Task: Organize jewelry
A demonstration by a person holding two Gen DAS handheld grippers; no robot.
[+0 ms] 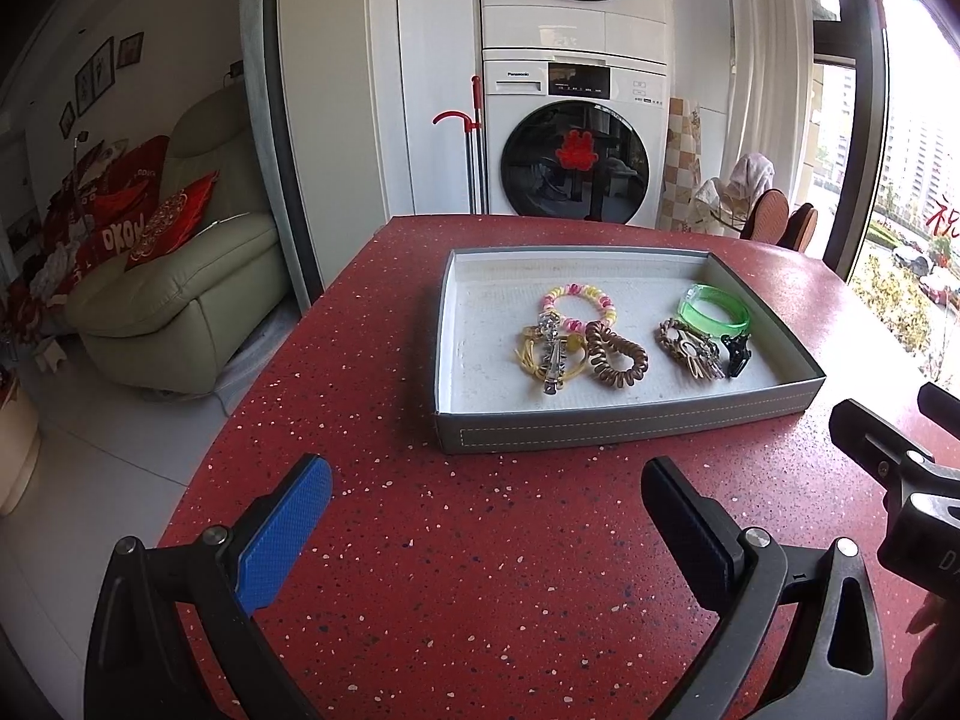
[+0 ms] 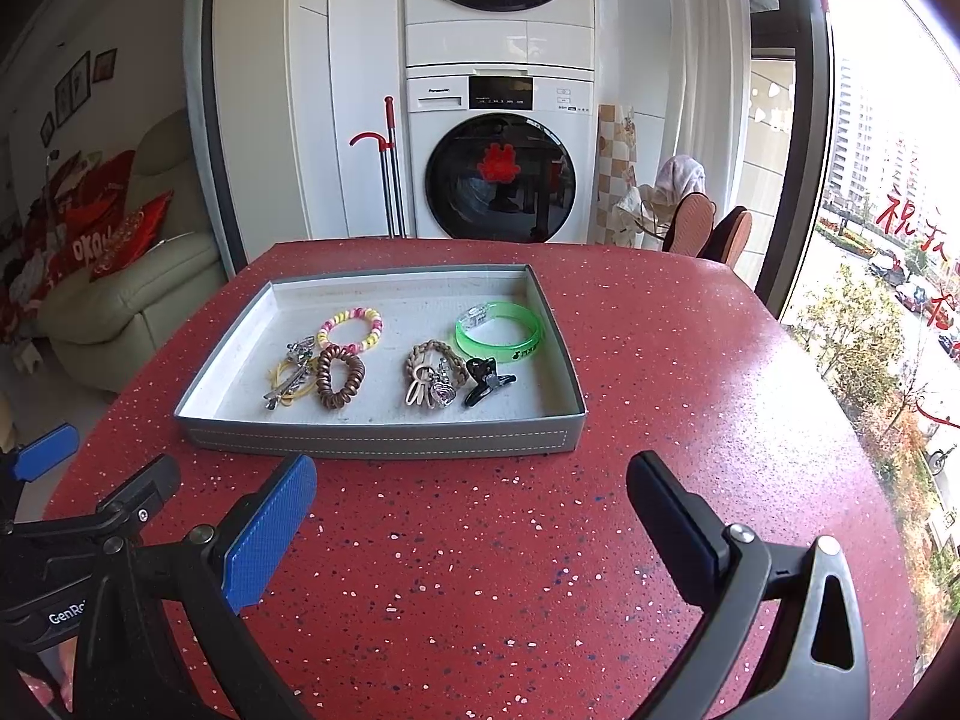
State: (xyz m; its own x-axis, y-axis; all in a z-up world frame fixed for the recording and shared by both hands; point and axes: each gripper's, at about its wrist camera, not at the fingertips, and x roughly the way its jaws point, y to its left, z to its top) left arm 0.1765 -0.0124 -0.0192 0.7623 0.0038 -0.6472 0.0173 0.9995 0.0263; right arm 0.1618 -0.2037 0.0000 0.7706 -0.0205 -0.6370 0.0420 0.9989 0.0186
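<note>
Currently, jewelry: all pieces are seen gathered inside one grey tray [image 2: 384,443], none on the tabletop.
Left cluster: a pink-and-yellow beaded bracelet [image 2: 350,329] is set farthest back; a brown coil hair tie [image 2: 340,376] lies in front of it, with a silver hair clip [image 2: 288,381] across a yellow elastic beside it.
Right cluster: a green bangle [image 2: 498,331] is placed at the tray's right wall; a braided tan band [image 2: 429,373] and a black claw clip [image 2: 485,380] lie just in front.
Tray position: set on a red speckled table [image 2: 540,570], near its middle.
Left gripper [image 1: 487,507]: fingers held wide apart, nothing between them, short of the tray.
Right gripper [image 2: 471,504]: fingers likewise spread, empty, hovering before the tray's near wall.
Background: stacked washing machine [image 2: 501,168] is noted behind the table.
</note>
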